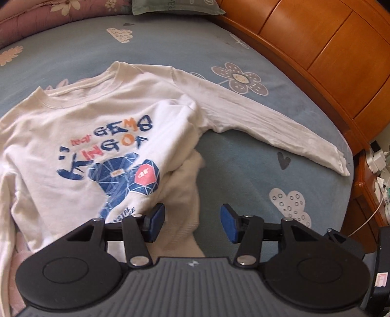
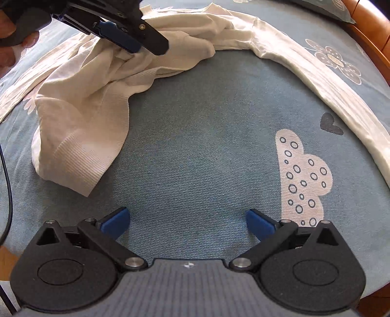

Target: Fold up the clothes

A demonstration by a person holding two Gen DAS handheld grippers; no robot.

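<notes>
I note a wooden headboard (image 1: pixel 316 48) and pillow (image 1: pixel 175 7) beyond the blue patterned bedsheet (image 2: pixel 207 134); nothing obstructs. The white printed sweatshirt (image 1: pixel 73 126) lies on it, hem bunched, one sleeve (image 1: pixel 268 126) outstretched. My left gripper (image 1: pixel 192 223) sits half-open over the hem, gripping nothing; my right gripper (image 2: pixel 187 220) hovers over bare sheet, jaws wide apart.

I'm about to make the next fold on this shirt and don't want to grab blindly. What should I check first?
1. Right gripper open and empty, over bare sheet: ok.
2. Left gripper gripping cloth: not ok, jaws apart, nothing pinched.
3. Shirt body flat: not ok, one side is bunched over the print.
4. Outstretched sleeve straight: ok.
5. Other sleeve laid out: cannot tell, mostly out of view.
</notes>
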